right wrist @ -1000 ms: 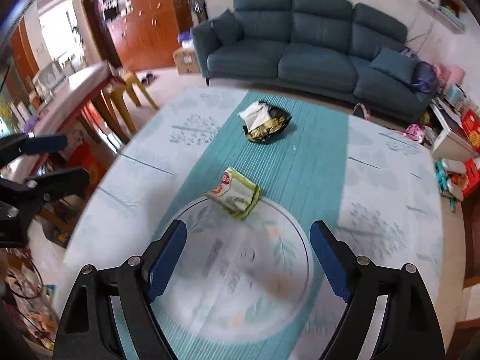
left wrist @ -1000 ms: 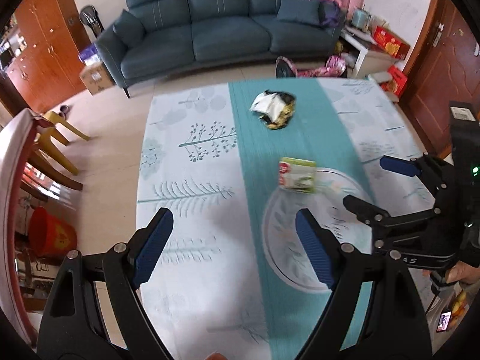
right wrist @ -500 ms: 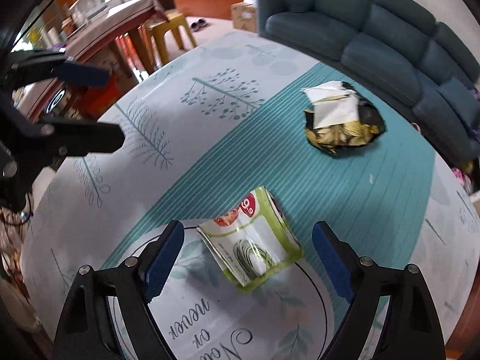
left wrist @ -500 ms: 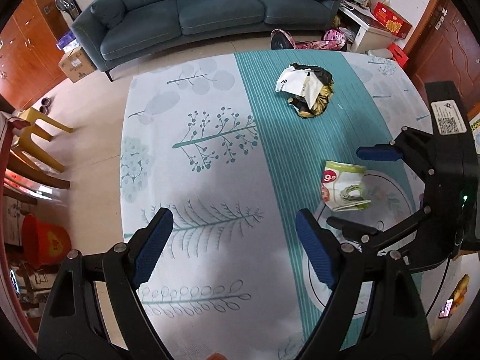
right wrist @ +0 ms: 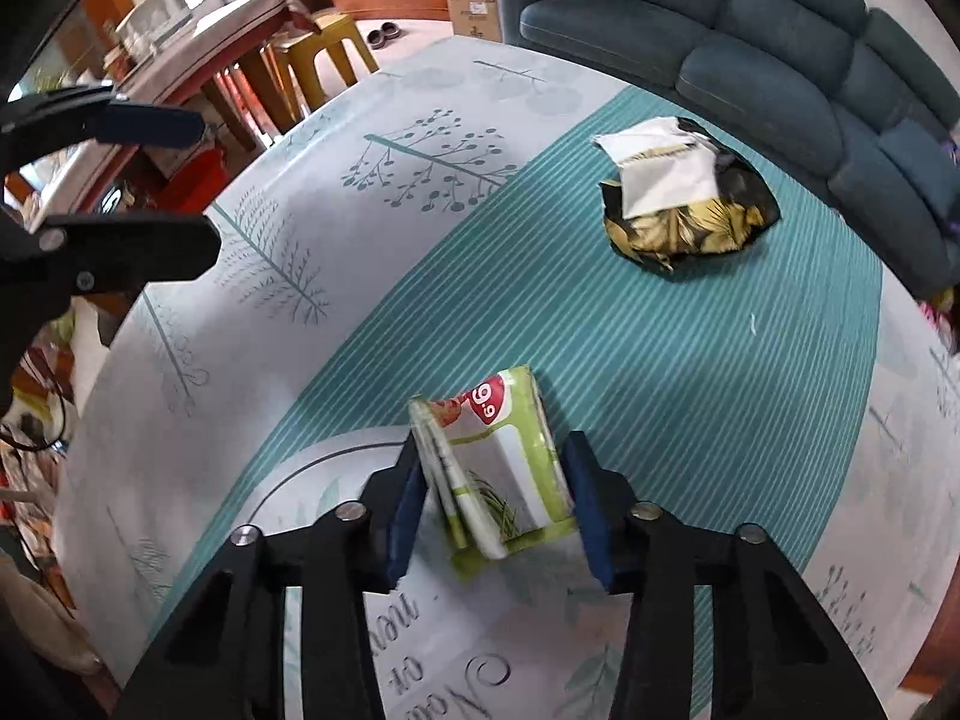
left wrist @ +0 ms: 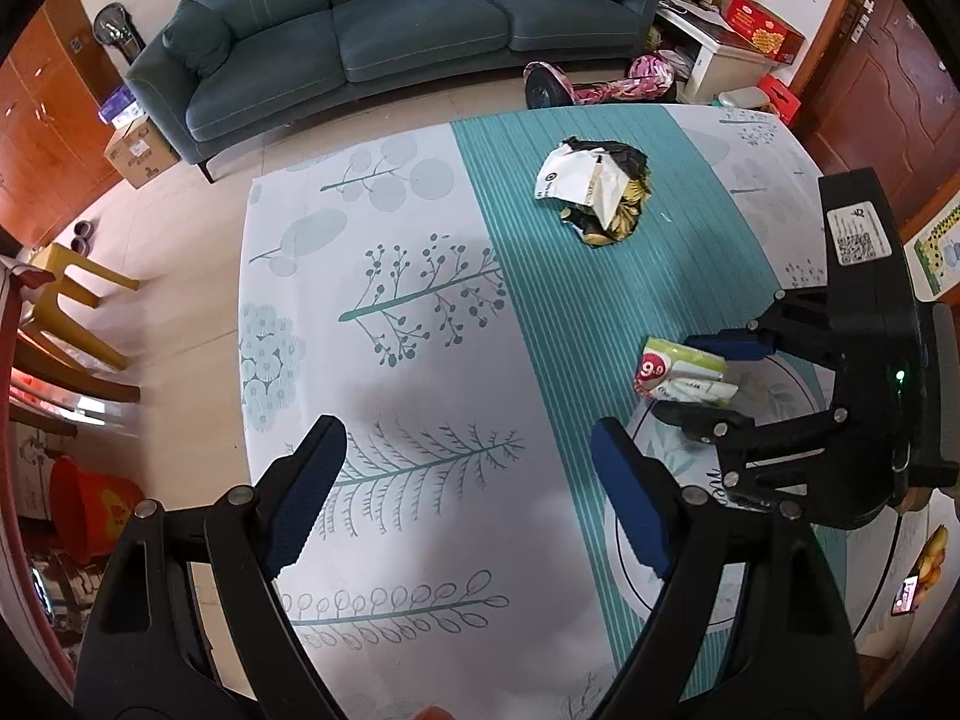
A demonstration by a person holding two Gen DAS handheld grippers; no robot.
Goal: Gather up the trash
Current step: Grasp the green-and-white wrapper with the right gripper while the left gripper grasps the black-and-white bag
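Your right claw (right wrist: 492,501) is closing on the green wrapper (right wrist: 498,468), which lies on the surface (left wrist: 420,360) at the edge of the teal stripe, where the printed circle begins. The wrapper sits between both pads; the left pad already touches its folded edge and the right pad is against its other side, so you are pinching it across its width.

Your left claw (left wrist: 462,492) hangs over the white leaf-print part of the surface with its jaws wide apart and nothing between them.

The wrapper looks like thin, light film, flattened and folded over on one side. Expect it to crumple rather than resist, and to slide on the smooth cloth if you only nudge it. The folded, layered edge is likely the best place to hold: more thickness for the pads to bite. A grip on the single flat sheet could slip out as you lift.

The second piece, a crumpled bag (left wrist: 594,192) in black, gold and white, lies farther along the teal stripe toward the sofa (left wrist: 384,30), well apart from the wrapper. It is bulkier and springy-looking; take it by a raised fold near its top.
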